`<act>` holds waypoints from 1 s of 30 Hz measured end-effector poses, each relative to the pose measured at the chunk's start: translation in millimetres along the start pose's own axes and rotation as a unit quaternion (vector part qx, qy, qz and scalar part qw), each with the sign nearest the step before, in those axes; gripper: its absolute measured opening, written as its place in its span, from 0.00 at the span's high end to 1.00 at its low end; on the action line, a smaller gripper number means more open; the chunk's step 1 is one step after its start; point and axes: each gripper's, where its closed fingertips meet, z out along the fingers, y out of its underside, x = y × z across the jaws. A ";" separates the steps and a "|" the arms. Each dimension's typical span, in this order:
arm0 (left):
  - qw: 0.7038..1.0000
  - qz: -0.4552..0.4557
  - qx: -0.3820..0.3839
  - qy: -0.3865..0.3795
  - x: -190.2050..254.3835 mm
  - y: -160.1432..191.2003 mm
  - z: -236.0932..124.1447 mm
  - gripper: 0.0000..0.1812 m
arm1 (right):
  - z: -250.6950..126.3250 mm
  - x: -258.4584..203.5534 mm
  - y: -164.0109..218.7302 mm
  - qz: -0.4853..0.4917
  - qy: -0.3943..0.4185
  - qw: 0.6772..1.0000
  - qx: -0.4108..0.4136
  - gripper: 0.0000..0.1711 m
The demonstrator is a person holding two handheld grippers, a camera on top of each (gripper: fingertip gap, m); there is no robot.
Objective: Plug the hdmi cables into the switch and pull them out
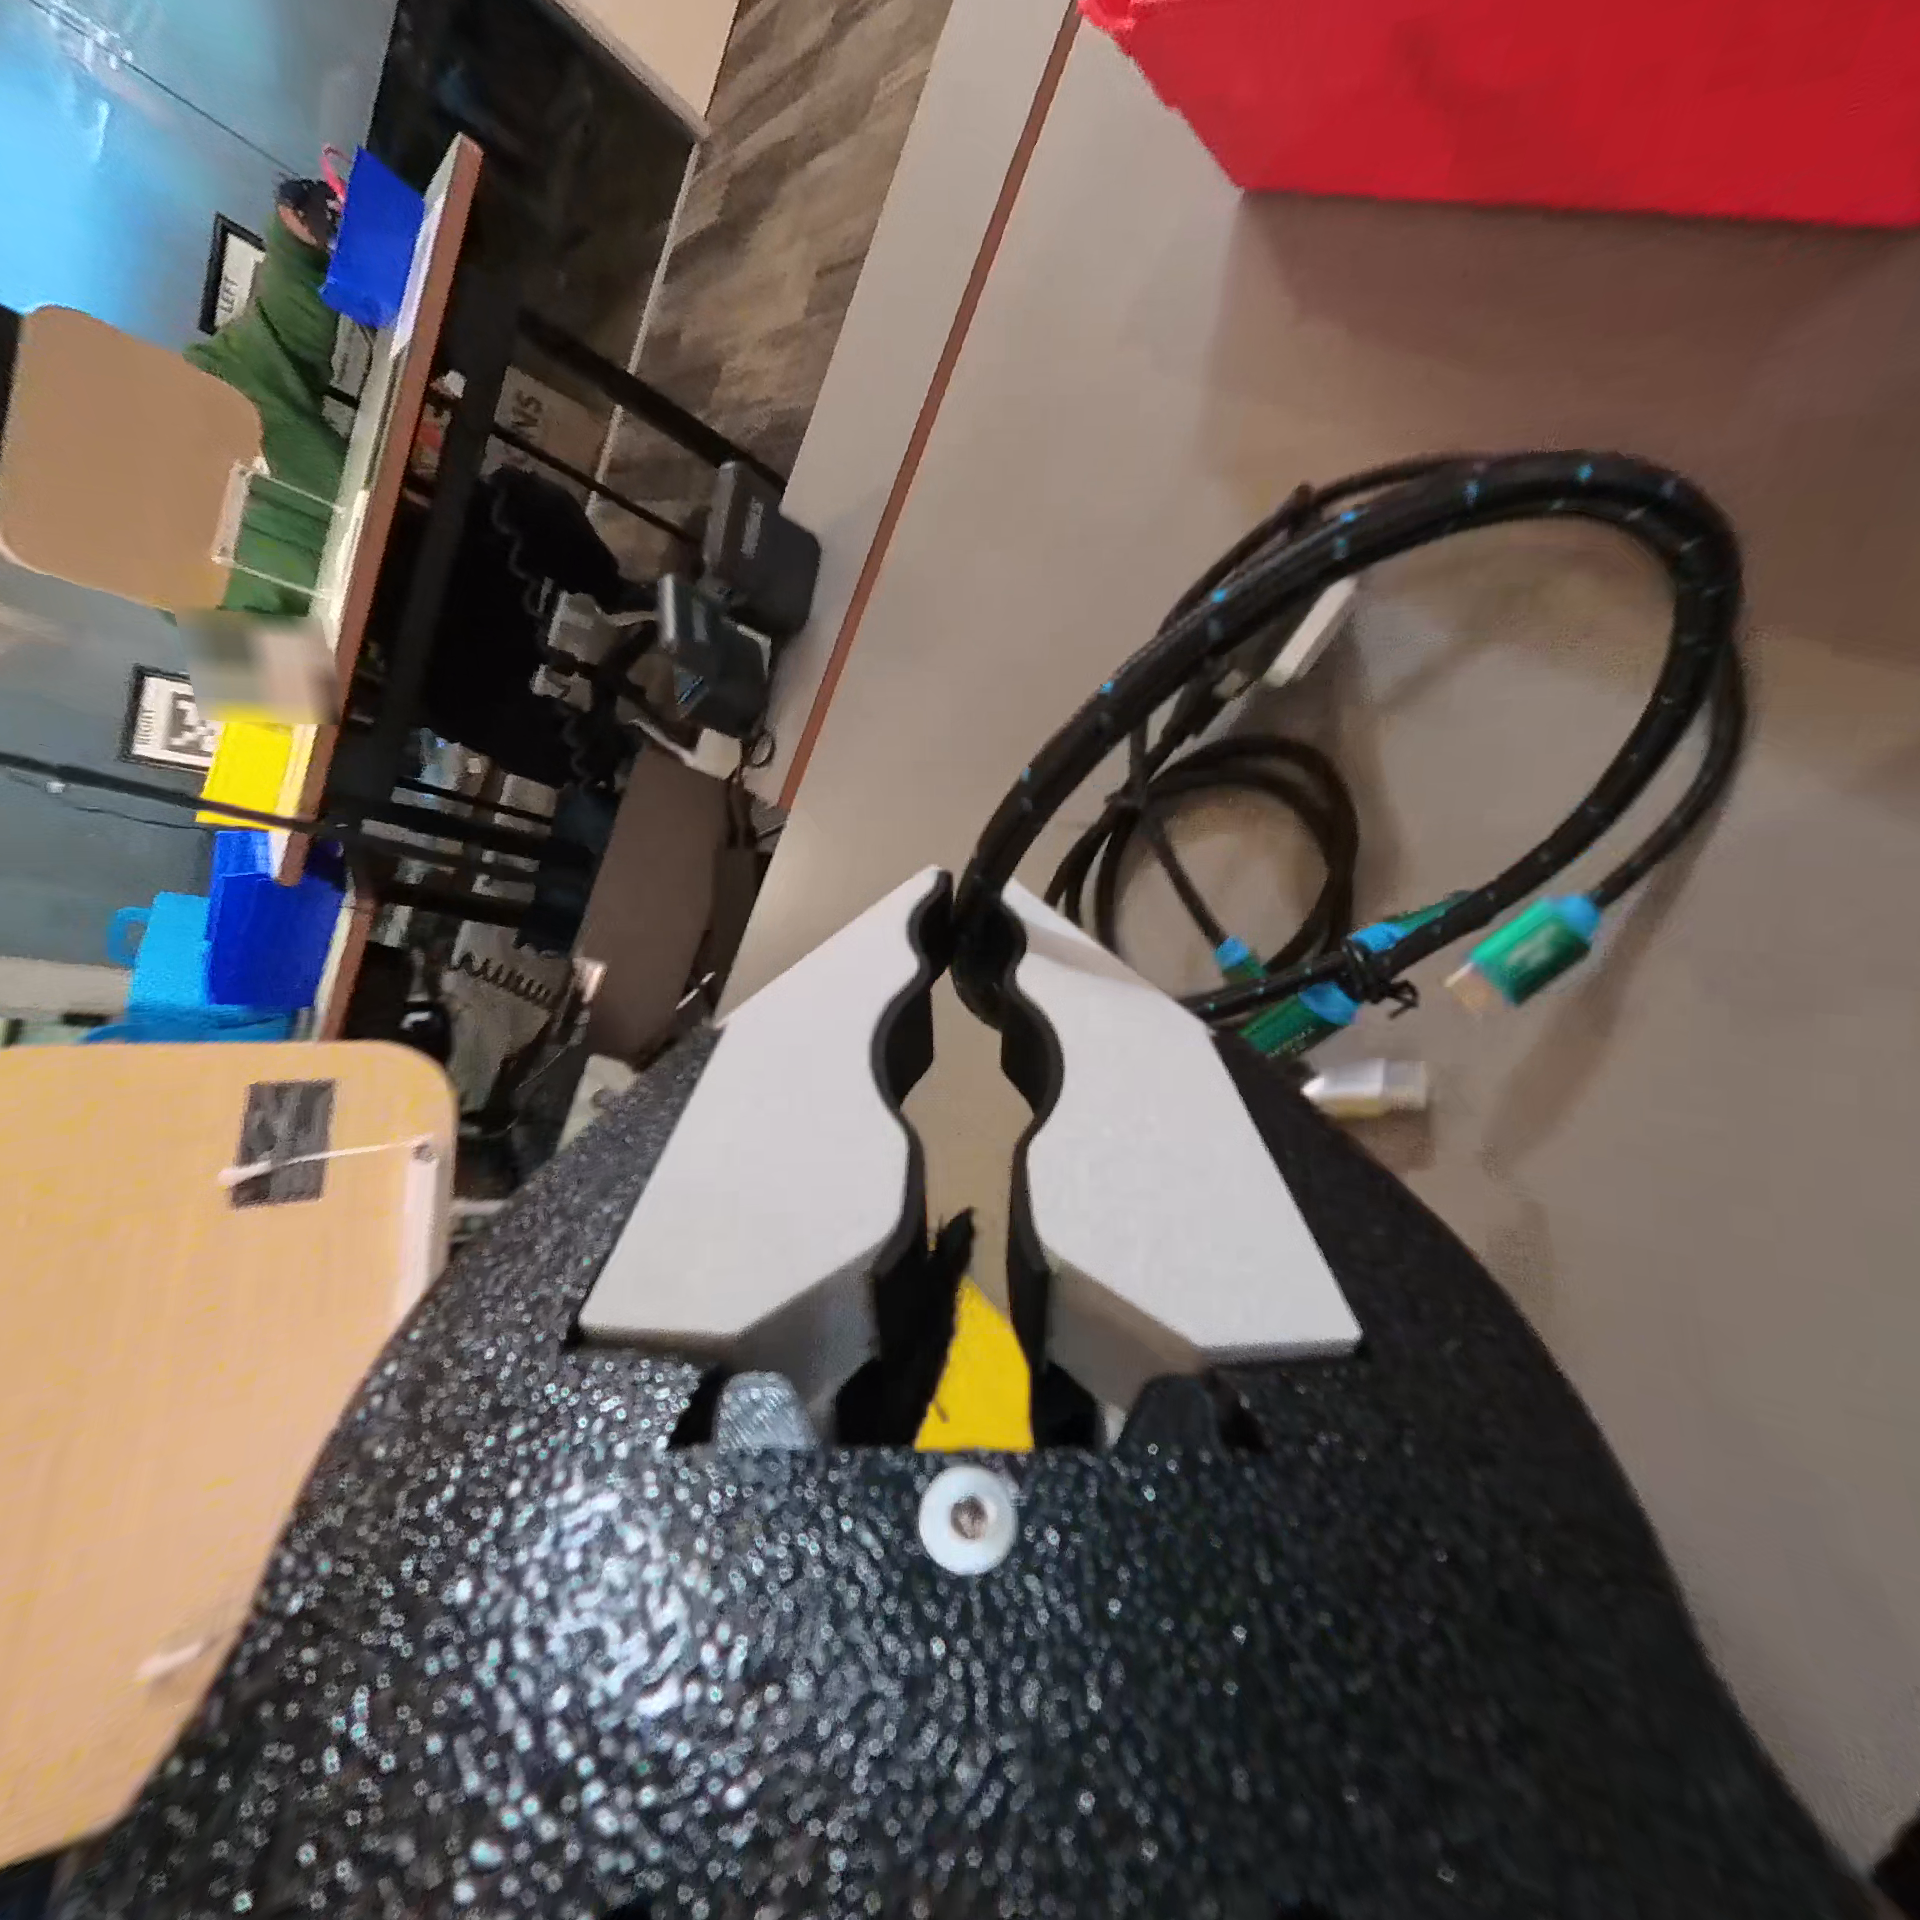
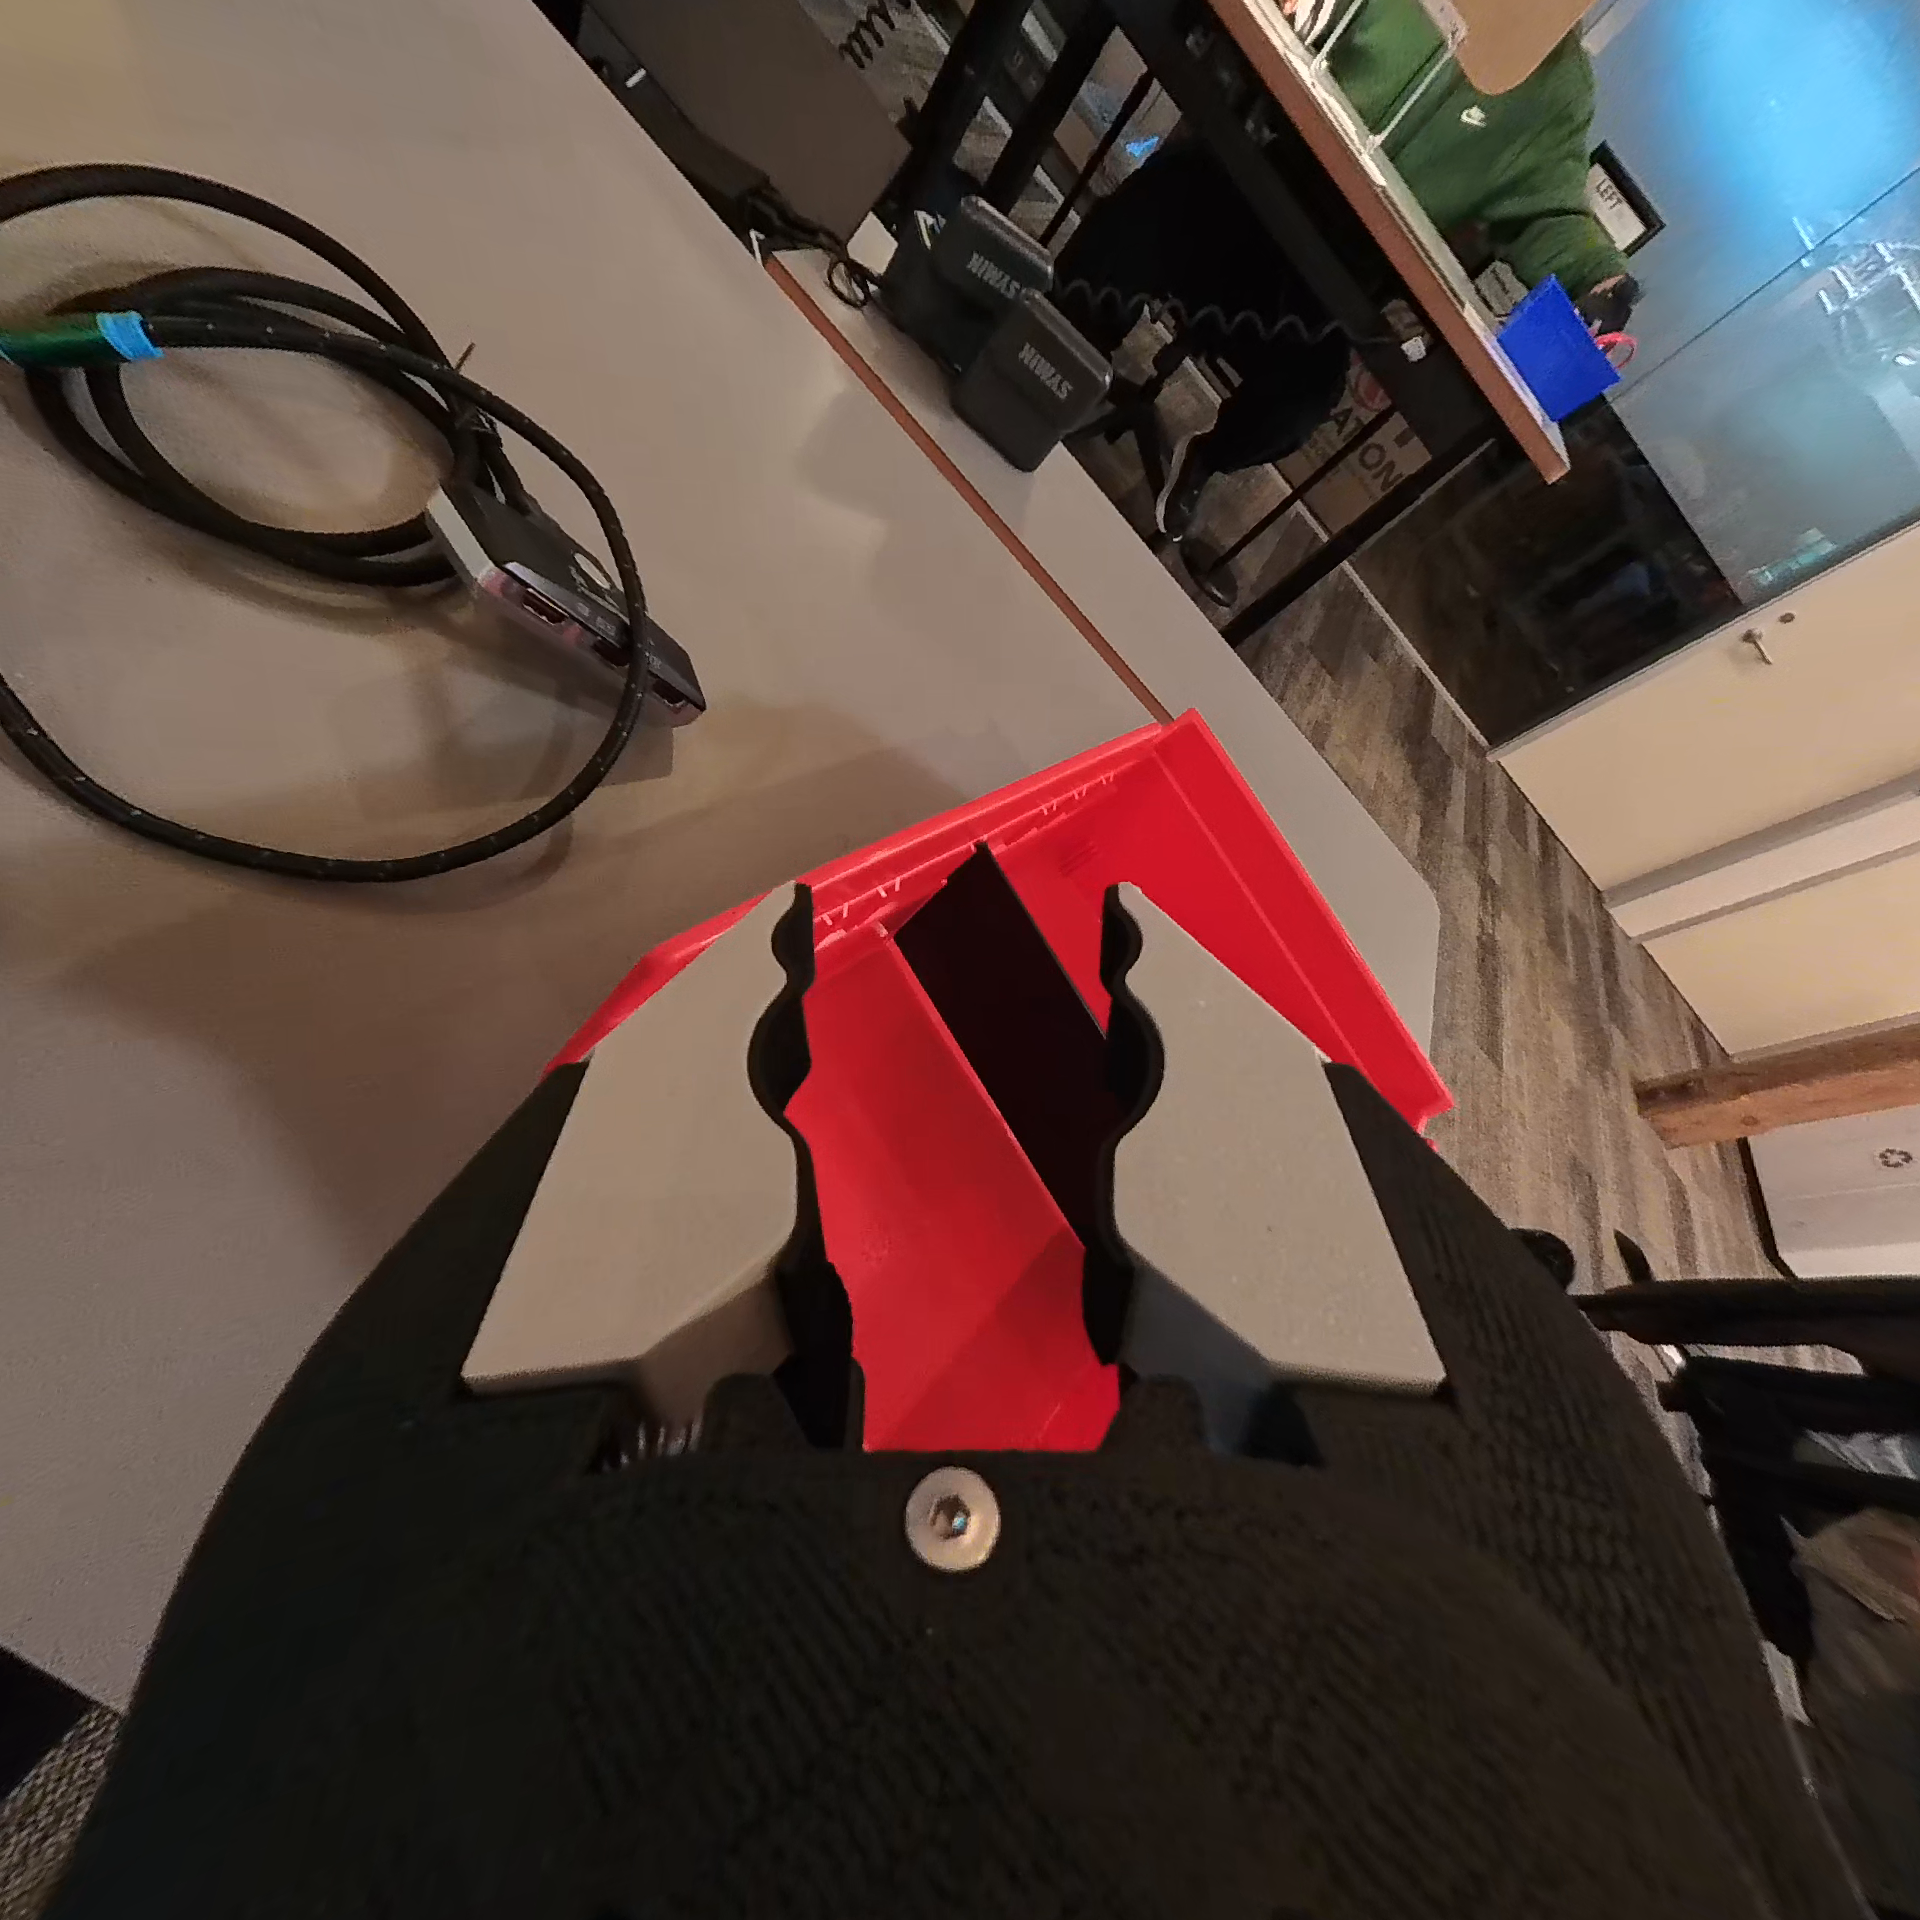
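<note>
In the left wrist view my left gripper (image 1: pixel 964 920) is shut on a black braided HDMI cable (image 1: pixel 1621 499), pinched at the fingertips. The cable loops up and to the right and ends in a green plug with a blue collar (image 1: pixel 1532 951), which hangs above the table. More green plugs (image 1: pixel 1299 1013) and a silver plug (image 1: pixel 1366 1086) lie below it. The pale switch (image 1: pixel 1314 629) shows partly behind the loops. In the right wrist view my right gripper (image 2: pixel 961 904) is open and empty over a red bin (image 2: pixel 1278 894). The switch (image 2: pixel 566 603) lies to the left among coiled cables (image 2: pixel 312 862).
The red bin (image 1: pixel 1558 94) holds a black divider (image 2: pixel 997 997) and stands at the grey table's (image 2: pixel 208 1143) edge. Black battery packs (image 2: pixel 1029 384) sit on the table beyond. A person in green (image 2: pixel 1496 156) sits at another table with blue bins (image 1: pixel 270 935). Spacing between my two grippers at the tips: around 25 centimeters. My right tips are roughly 15 centimeters from the switch (image 2: pixel 566 603). About 20 centimeters separates my left fingertips from the silver plug (image 1: pixel 1366 1086).
</note>
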 end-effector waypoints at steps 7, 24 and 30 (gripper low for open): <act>0.999 -0.031 -0.032 -0.001 16.8 8.5 70.8 0.98 | 1.4 1.0 2.6 0.001 -0.001 1.000 -0.002 0.68; 0.975 -0.186 -0.117 0.044 35.6 73.5 38.8 0.64 | 17.5 -19.9 -5.6 -0.027 -0.021 0.999 -0.006 0.68; 0.928 -0.197 -0.203 0.243 95.6 108.4 -2.9 0.55 | 31.2 -38.1 -7.6 -0.044 -0.044 0.998 -0.016 0.68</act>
